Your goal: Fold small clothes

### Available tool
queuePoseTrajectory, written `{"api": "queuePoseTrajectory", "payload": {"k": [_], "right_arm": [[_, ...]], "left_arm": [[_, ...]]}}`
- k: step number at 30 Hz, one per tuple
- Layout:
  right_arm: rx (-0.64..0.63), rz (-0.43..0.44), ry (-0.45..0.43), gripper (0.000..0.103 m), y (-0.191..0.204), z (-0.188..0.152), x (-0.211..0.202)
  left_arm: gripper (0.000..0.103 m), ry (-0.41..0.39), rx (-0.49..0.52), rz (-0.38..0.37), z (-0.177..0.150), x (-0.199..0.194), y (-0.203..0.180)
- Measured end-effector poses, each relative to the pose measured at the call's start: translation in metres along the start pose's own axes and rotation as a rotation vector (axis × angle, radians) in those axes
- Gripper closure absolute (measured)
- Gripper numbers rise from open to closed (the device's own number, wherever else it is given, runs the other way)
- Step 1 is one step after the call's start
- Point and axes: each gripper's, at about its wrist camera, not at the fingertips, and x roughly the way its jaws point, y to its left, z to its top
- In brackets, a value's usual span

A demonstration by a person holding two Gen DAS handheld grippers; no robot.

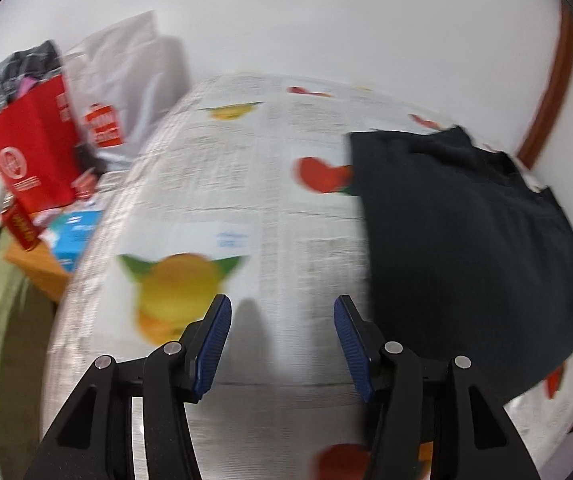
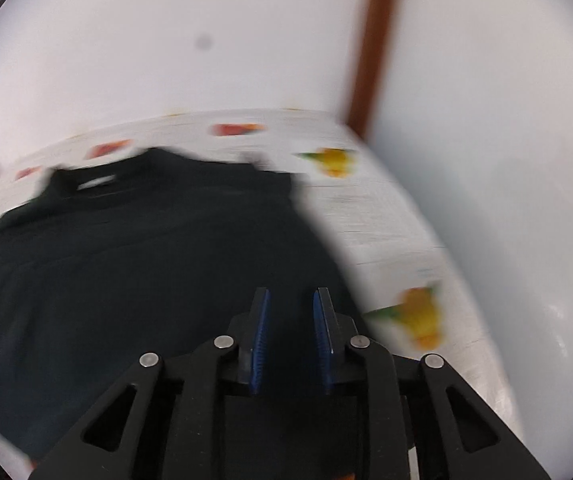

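A dark, nearly black garment (image 1: 466,232) lies spread on a table covered with a white cloth printed with fruit (image 1: 246,208). In the left wrist view my left gripper (image 1: 282,320) stands open over bare cloth, just left of the garment's edge, nothing between its blue pads (image 1: 216,344). In the right wrist view the same garment (image 2: 126,280) fills the lower left, its collar with a white label toward the far side. My right gripper (image 2: 291,312) hovers above the garment's right part with a narrow gap between its pads and nothing gripped. Both views are blurred.
Left of the table stand a red paper bag (image 1: 32,156) stuffed with dark clothes, a white plastic bag (image 1: 126,76), a blue box (image 1: 76,236) and a wooden surface. A white wall and a brown vertical strip (image 2: 374,44) border the table's far right corner.
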Motion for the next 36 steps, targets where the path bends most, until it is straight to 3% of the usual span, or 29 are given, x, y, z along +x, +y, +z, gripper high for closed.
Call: {"api": "queuePoseTrajectory", "payload": {"k": [5, 9, 12, 17, 22, 26, 31, 34, 36], "right_arm": [[-0.091, 0.200, -0.048, 0.061, 0.110, -0.017, -0.025], [-0.176, 0.323, -0.045, 0.060, 0.192, -0.037, -0.027], [-0.236, 0.377, -0.026, 0.060, 0.231, -0.050, -0.027], [-0.302, 0.321, -0.060, 0.060, 0.253, -0.076, -0.034], [-0.360, 0.396, -0.071, 0.060, 0.247, -0.086, -0.063], [-0.506, 0.427, -0.099, 0.051, 0.268, -0.107, -0.080], [-0.699, 0.363, -0.145, 0.043, 0.310, -0.133, -0.081], [-0.766, 0.320, -0.179, 0.030, 0.326, -0.139, -0.080], [-0.809, 0.296, -0.188, 0.030, 0.337, -0.140, -0.079]], "left_arm": [[0.051, -0.017, 0.013, 0.089, -0.010, 0.005, 0.022], [0.044, -0.007, 0.037, 0.095, -0.009, 0.009, 0.016], [0.042, -0.005, 0.038, 0.090, -0.008, 0.010, 0.016], [0.039, -0.004, 0.031, 0.087, -0.011, 0.007, 0.018], [0.038, -0.002, 0.032, 0.085, -0.011, 0.007, 0.018], [0.038, -0.001, 0.032, 0.087, -0.011, 0.007, 0.016], [0.038, -0.001, 0.032, 0.087, -0.011, 0.007, 0.016], [0.038, -0.001, 0.032, 0.087, -0.011, 0.007, 0.017], [0.038, -0.001, 0.032, 0.086, -0.011, 0.007, 0.017]]}}
